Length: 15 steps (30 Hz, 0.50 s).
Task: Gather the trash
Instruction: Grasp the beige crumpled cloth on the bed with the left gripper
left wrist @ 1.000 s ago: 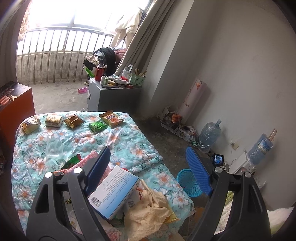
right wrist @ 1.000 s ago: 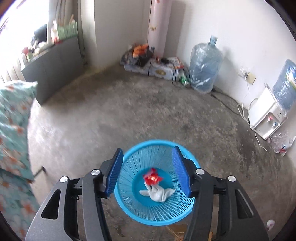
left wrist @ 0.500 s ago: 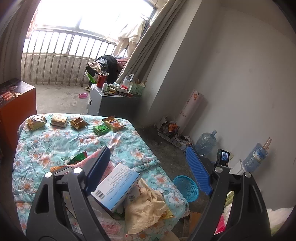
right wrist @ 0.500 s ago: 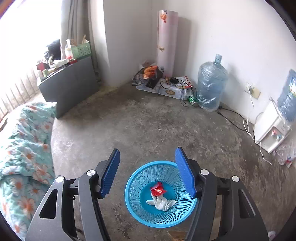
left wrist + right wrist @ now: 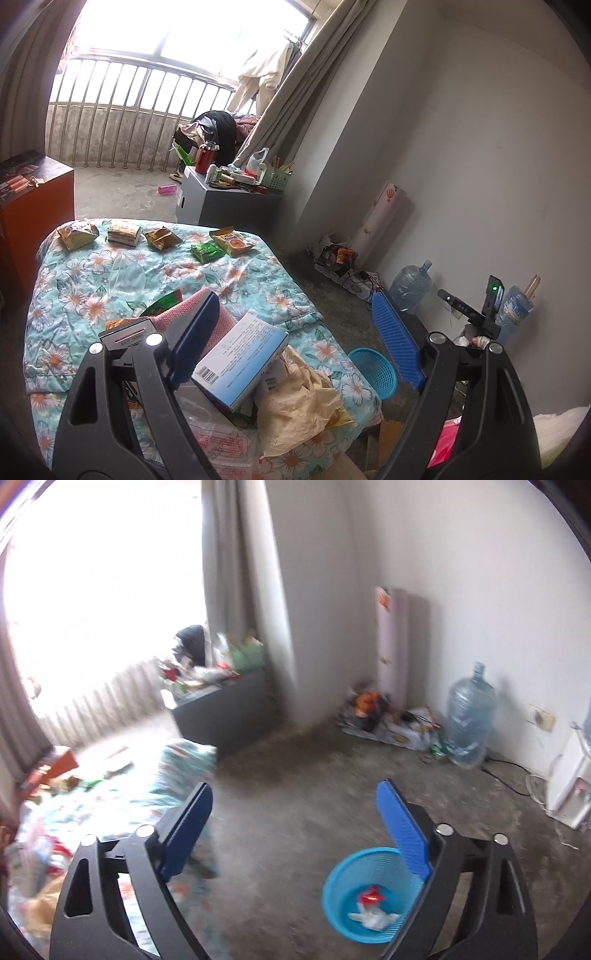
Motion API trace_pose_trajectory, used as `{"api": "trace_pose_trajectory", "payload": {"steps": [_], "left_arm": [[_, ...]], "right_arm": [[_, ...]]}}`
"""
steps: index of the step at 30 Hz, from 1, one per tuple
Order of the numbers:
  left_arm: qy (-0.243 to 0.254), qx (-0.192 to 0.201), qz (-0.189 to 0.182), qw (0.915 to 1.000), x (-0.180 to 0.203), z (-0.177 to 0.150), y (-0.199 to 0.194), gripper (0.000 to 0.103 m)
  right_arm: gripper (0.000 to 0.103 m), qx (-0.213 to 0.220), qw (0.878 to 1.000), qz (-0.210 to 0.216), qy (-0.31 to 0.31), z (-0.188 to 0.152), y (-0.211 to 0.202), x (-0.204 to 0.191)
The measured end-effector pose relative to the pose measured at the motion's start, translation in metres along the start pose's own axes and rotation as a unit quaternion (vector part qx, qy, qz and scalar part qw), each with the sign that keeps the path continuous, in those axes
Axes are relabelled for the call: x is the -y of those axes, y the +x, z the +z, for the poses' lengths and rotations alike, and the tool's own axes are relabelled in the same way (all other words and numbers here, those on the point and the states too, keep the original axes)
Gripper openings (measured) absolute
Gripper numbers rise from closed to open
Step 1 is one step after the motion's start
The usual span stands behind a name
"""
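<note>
Right wrist view: the right gripper — its jaws just widened, nothing between them — hangs above the blue basket on the floor, red wrapper inside. Left gripper gapes empty over the bed's littered near edge.

Blue mesh basket standing upright on the grey floor, lower right of the right wrist view, holding a red wrapper and white crumpled tissue. Boxes, yellow paper and packets lying on the floral bedspread, lower centre.
</note>
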<state>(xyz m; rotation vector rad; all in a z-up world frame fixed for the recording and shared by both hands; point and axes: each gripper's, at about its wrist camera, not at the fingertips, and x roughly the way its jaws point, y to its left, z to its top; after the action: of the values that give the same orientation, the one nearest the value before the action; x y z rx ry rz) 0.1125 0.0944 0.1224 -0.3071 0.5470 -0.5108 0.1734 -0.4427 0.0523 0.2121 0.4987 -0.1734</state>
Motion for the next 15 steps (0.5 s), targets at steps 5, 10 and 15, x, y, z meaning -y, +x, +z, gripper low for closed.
{"api": "trace_pose_trajectory", "payload": {"steps": [5,10,15], "left_arm": [[0.017,-0.02,-0.008,0.9996,0.002,-0.021,0.007,0.081],[0.038,-0.072,-0.037,0.996,0.015,-0.051,0.025,0.081],[0.098,-0.1,-0.027,0.9898,0.038,-0.088,0.044,0.08]], "right_arm": [[0.089,-0.052,0.992,0.116,0.02,-0.026,-0.035,-0.043],[0.089,-0.136,0.97,0.195,0.055,-0.078,-0.032,-0.084],[0.086,-0.208,0.952,0.211,0.078,-0.136,-0.013,-0.108]]}}
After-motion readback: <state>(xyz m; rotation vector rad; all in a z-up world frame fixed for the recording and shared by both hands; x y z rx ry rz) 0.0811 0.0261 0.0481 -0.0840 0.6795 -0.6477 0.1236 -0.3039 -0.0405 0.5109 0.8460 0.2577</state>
